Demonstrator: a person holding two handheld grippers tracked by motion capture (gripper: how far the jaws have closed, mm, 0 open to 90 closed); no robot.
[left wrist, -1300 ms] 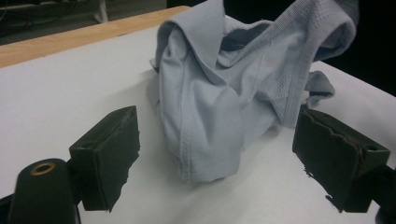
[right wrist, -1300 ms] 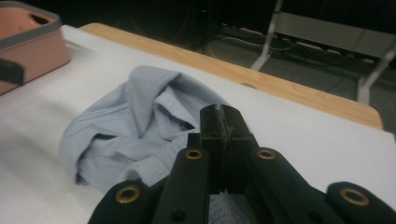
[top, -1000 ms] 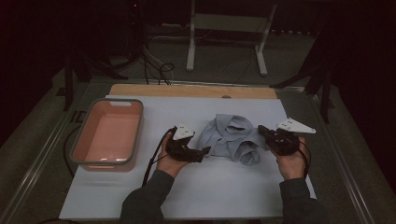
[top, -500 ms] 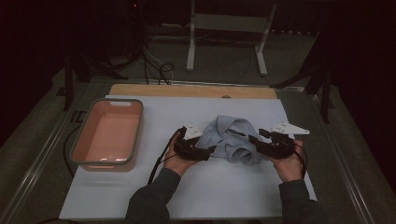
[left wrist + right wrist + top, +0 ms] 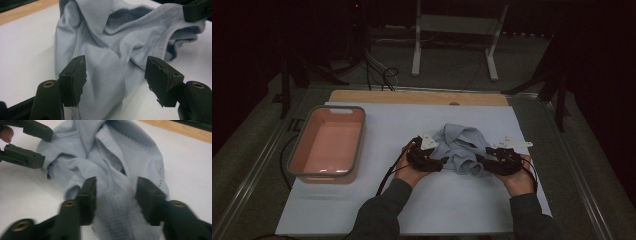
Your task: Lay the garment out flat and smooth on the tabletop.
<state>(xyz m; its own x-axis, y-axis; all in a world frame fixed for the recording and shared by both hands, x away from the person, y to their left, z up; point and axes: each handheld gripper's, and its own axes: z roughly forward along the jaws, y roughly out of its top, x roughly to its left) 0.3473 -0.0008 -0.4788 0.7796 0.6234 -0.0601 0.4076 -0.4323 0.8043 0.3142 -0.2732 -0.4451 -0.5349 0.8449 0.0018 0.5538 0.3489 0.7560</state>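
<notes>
A crumpled pale blue garment (image 5: 461,150) of ribbed knit, with a mesh patch in one fold, lies bunched on the white table cover (image 5: 377,200) directly between the two grippers. Its folds rise into a soft heap, and darker shadowed hollows open among them.

The left gripper (image 5: 116,77) has its jaws apart, and they have just been closing. A thick fold of the cloth lies between them, just beside the left pad and clear of the right one, so nothing is clamped.

The right gripper (image 5: 116,195) faces it from the opposite side of the heap. Its jaws have also just been closing, and a ridge of fabric runs up between them. That view is blurred, so whether the pads press on the cloth cannot be told.

A pink tub (image 5: 328,145) stands well apart, beyond the left gripper's outer side. In the high view the garment's near edge is hidden behind both grippers.
</notes>
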